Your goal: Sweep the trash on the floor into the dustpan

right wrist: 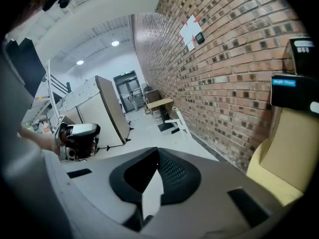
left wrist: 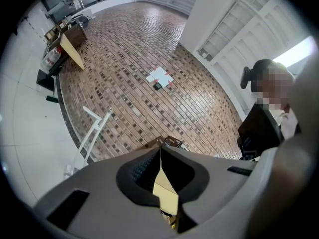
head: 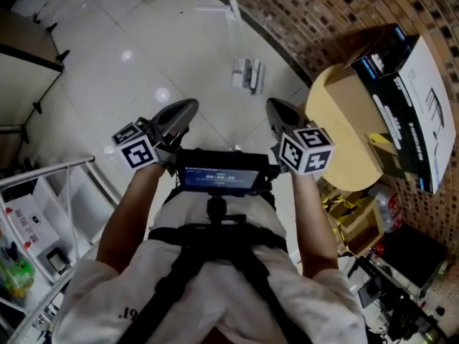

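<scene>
Closest to me are the black chest-harness straps (head: 215,235) and the small black screen (head: 219,174) mounted on them, with both forearms reaching out past it. Beyond that, the left gripper (head: 188,109) and the right gripper (head: 277,107) are held side by side over the pale glossy tiled floor (head: 129,70). In each gripper's own view the grey fingers are pressed together with nothing between them. A small white-and-grey flat object (head: 247,75) lies on the tiles just ahead of the grippers, near the foot of the brown brick wall (head: 308,13). I take it for the trash, though it is too small to be sure. Further along the wall stands a thin white frame (head: 228,7); I can't tell whether that is the broom and dustpan, and I see no other dustpan. So I judge the sweeping hasn't begun and the job in hand is fetching a tool. To do that well I'd head along the wall and skirt the round yellow worktop (head: 351,163) with its black and white cardboard boxes (head: 391,77) on my right. I'd open the fingers only once a handle sits squarely between them, and take care not to scatter the object on the way.
</scene>
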